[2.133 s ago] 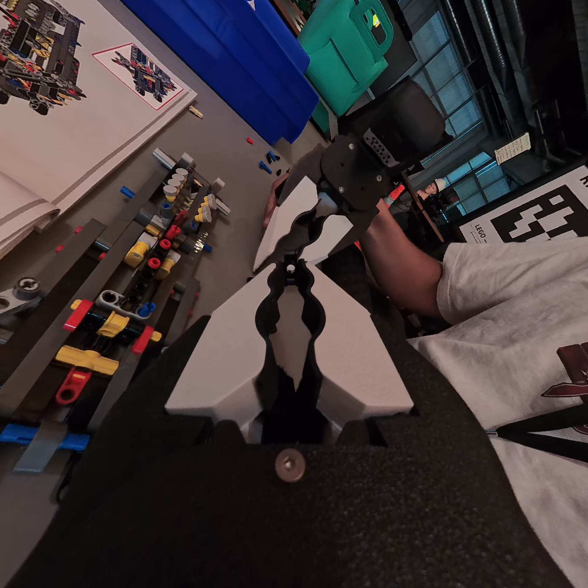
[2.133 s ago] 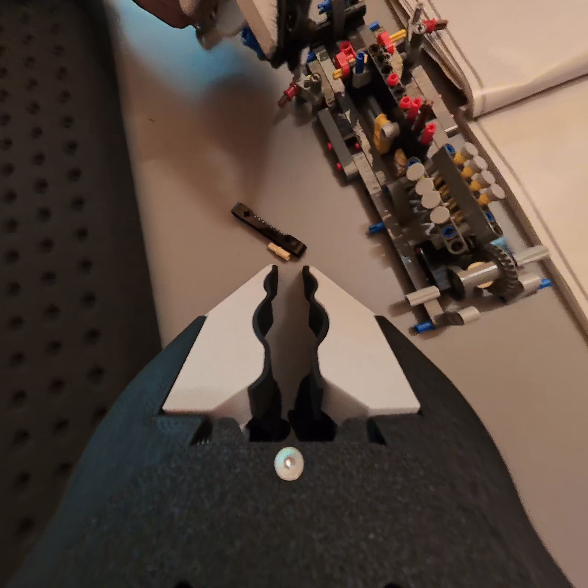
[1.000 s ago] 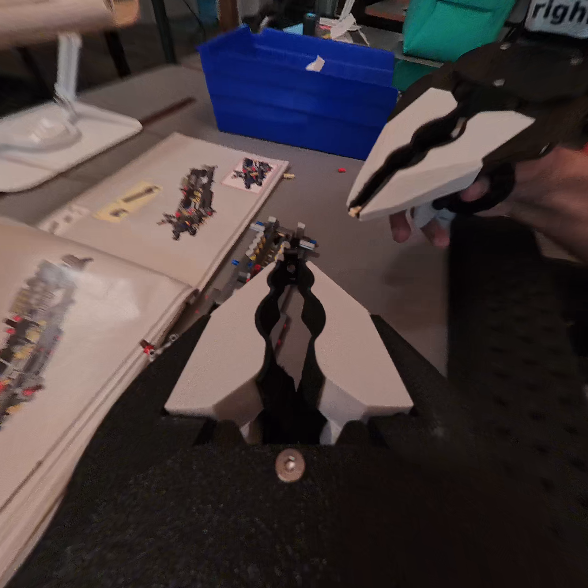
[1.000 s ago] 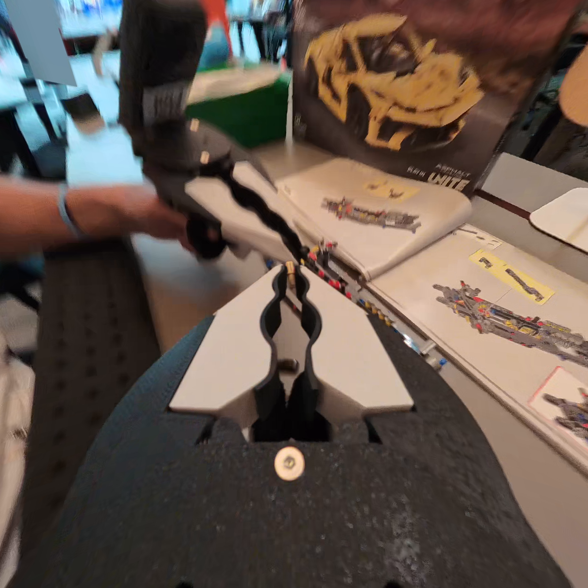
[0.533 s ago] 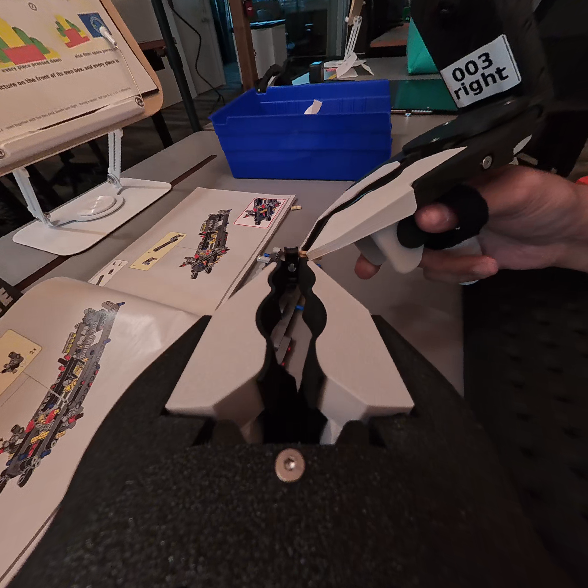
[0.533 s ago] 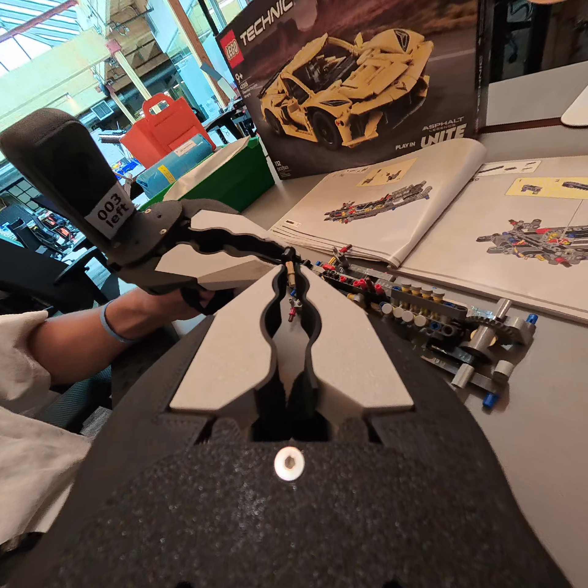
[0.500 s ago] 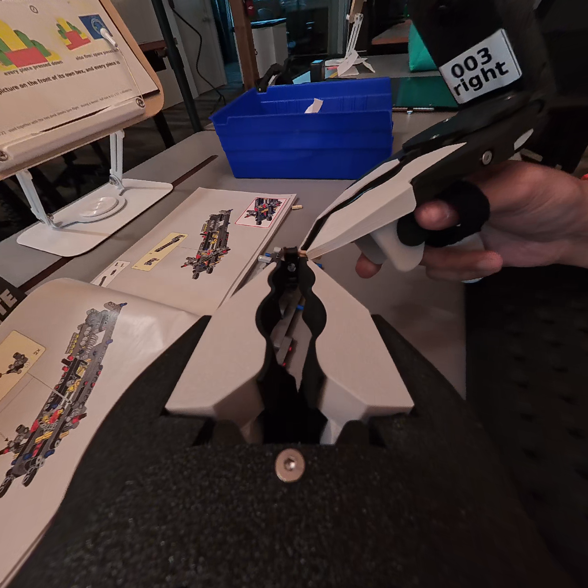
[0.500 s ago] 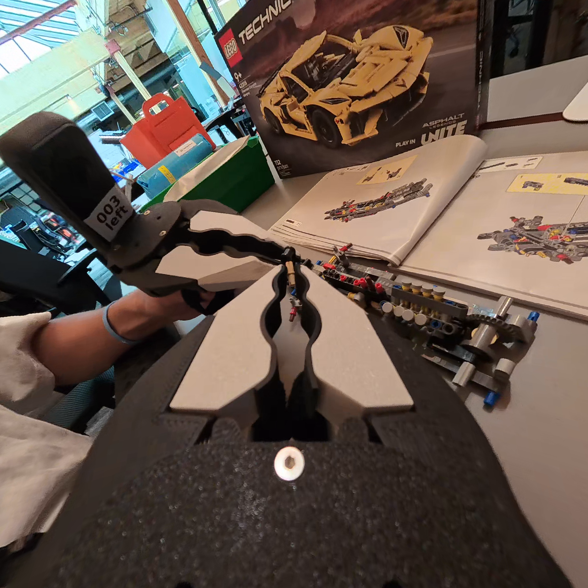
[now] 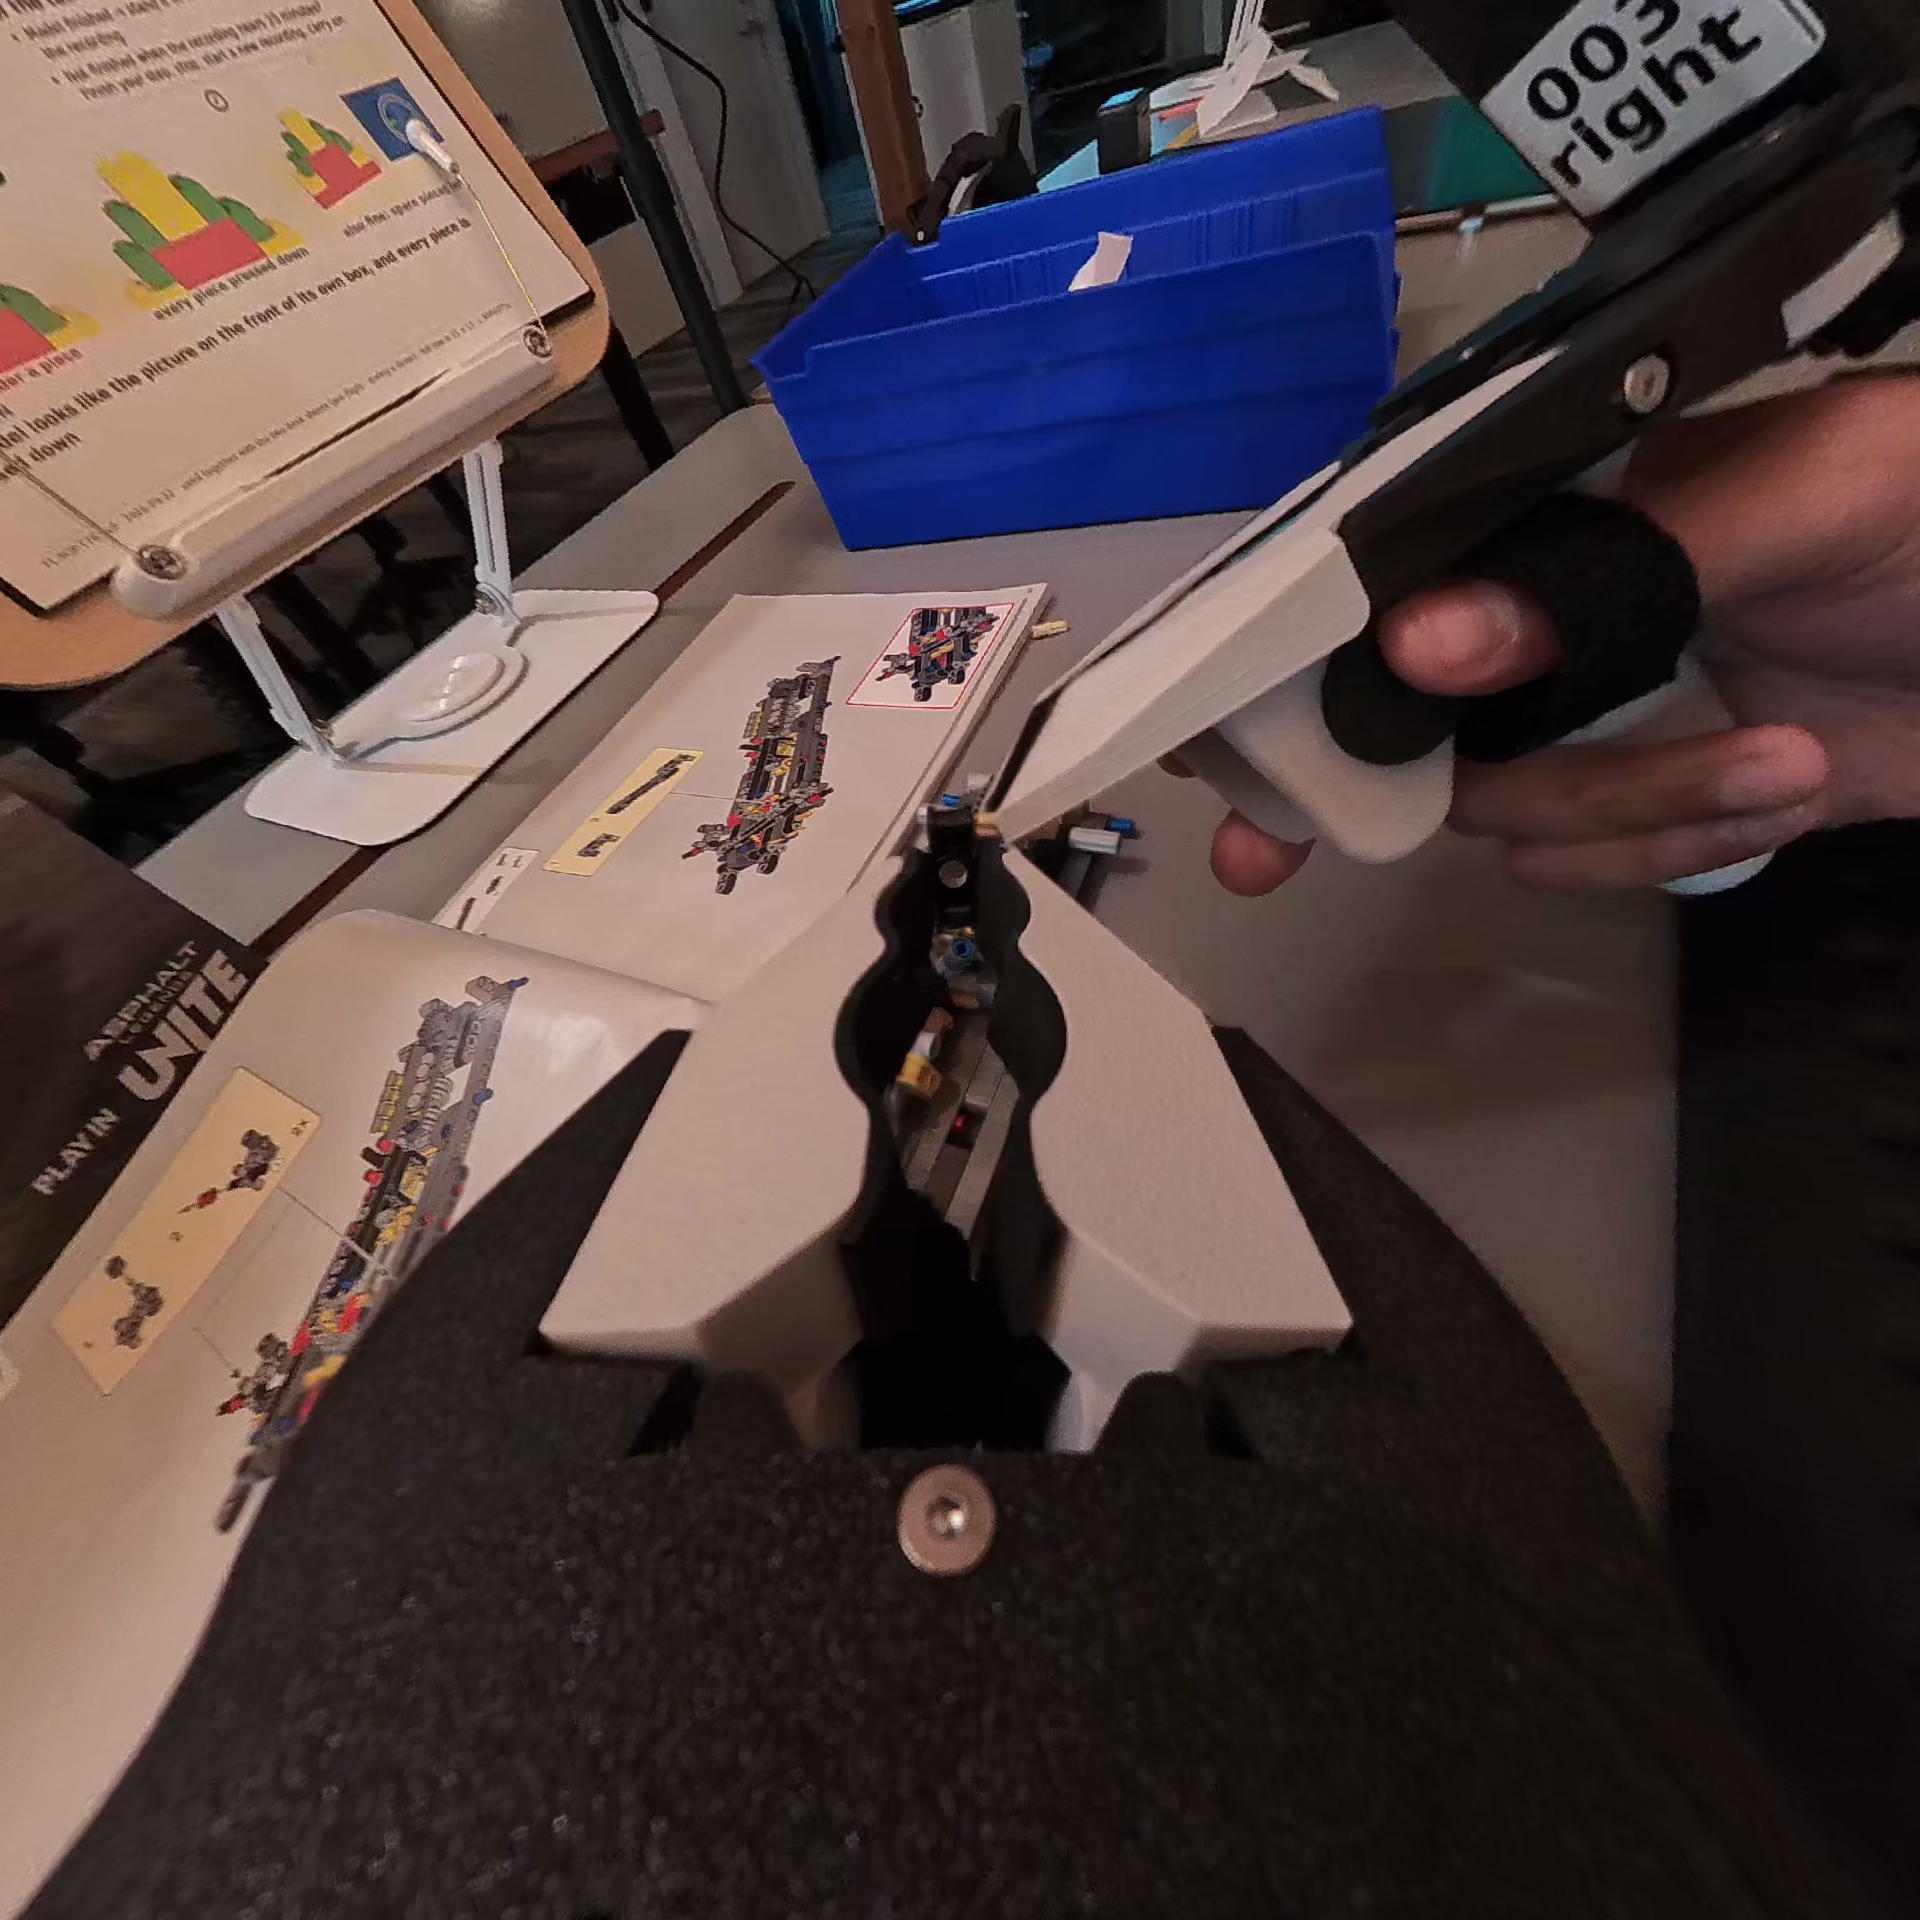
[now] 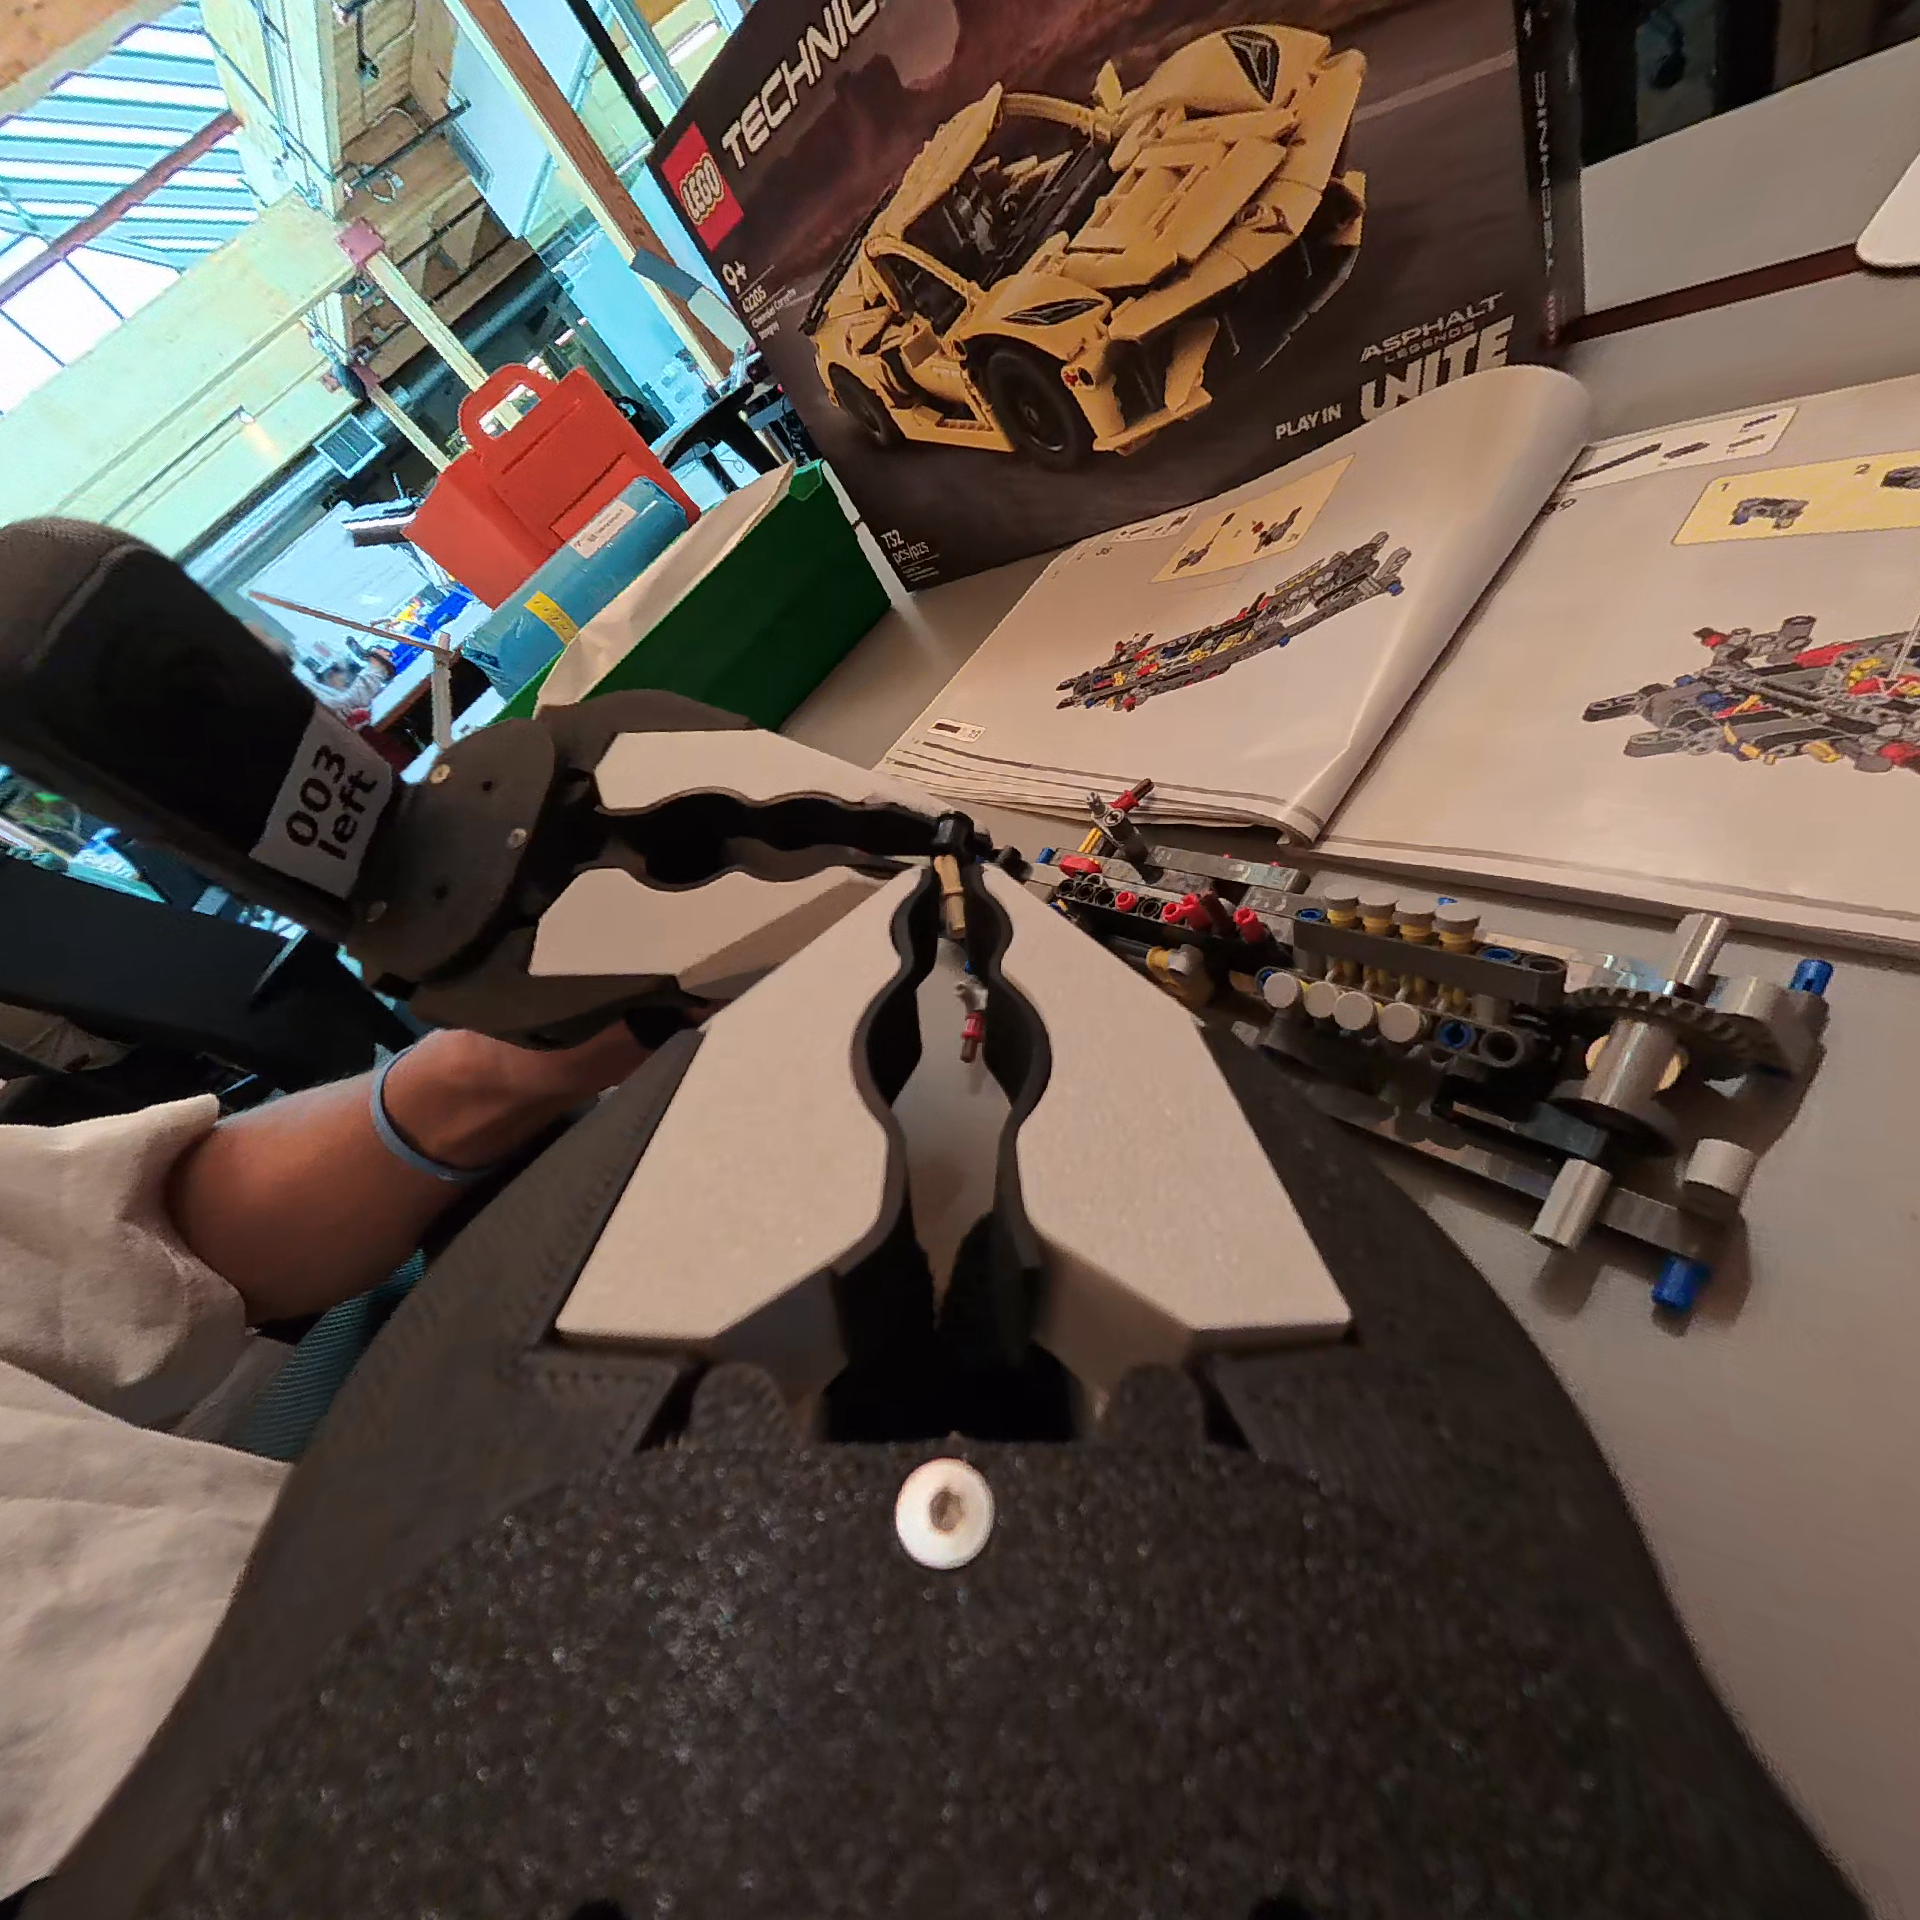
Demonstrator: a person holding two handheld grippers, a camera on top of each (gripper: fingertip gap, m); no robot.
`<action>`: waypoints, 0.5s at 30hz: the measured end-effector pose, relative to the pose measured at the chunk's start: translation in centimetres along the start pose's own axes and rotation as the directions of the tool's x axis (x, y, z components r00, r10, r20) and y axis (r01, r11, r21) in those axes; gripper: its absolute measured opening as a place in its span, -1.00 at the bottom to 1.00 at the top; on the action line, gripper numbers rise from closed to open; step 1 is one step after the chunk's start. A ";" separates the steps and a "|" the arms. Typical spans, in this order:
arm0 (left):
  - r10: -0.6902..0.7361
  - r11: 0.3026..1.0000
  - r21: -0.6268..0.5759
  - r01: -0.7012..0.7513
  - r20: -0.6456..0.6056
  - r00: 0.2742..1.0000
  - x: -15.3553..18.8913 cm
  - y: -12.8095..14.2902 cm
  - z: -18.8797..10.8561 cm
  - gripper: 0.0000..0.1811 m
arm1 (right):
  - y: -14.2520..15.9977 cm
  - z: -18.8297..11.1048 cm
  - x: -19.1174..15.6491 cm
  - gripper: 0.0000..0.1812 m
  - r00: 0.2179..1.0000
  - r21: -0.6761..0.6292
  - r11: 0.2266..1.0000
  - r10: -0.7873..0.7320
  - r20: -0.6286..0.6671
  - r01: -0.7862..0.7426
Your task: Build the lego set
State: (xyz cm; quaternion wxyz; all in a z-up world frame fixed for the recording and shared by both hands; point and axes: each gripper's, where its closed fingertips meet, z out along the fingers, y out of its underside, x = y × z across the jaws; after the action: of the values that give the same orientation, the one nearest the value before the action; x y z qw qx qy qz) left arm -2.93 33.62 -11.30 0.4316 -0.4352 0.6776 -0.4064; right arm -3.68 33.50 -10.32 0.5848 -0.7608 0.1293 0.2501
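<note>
The left claw [image 9: 951, 847] is clenched on a small black piece [image 9: 948, 840], pinched right at its tips and held up in the air above the bench [image 9: 1351, 997]. The right claw [image 10: 951, 883] is clenched too, gripping a short tan pin [image 10: 948, 881] between its tips. The two claws meet tip to tip — the tan pin's end touches the black piece [image 10: 951, 831] held by the left claw, seen from the side in the right wrist view [image 10: 940, 831]. In the left wrist view the right claw [image 9: 997, 826] comes in from the right, a person's hand [image 9: 1704, 665] wrapped round its handle.

Below the meeting point the half-built lego chassis [image 10: 1455, 997] lies flat on the bench — a long grey frame with red, blue and yellow pins, a row of pale round caps and a dark gear near its right end. It sits just beside the near edge of the open instruction booklet [image 10: 1351, 623], which spreads toward the bench's far side. Behind the booklet stands the set's box [image 10: 1143, 229] with a yellow car pictured on it. A blue bin [image 9: 1091, 384] rests near the far edge of the bench, and a white stand [image 9: 436, 686] carrying a printed board [image 9: 239, 270] stands at the far left corner.
</note>
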 end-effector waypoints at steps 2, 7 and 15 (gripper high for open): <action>0.060 0.998 0.000 -0.060 0.032 0.998 -0.1 -0.1 -0.1 -0.93 | -0.1 0.0 -0.1 -0.96 1.000 0.004 1.000 0.015 0.016 -0.015; 0.208 0.978 -0.005 -0.209 0.110 0.972 -0.4 -0.3 -0.3 -0.94 | -0.2 0.0 -0.3 -0.97 0.997 0.012 0.998 0.065 0.052 -0.065; 0.341 0.940 -0.090 -0.329 0.203 0.918 -0.6 0.1 0.1 -0.94 | 0.1 0.1 0.5 -0.97 0.999 0.047 0.998 0.039 -0.038 -0.037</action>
State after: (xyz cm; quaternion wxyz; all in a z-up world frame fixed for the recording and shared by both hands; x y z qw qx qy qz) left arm -2.73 34.19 -11.31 0.5539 -0.3657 0.7018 -0.2585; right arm -3.30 33.63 -10.66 0.5949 -0.7491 0.1607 0.2432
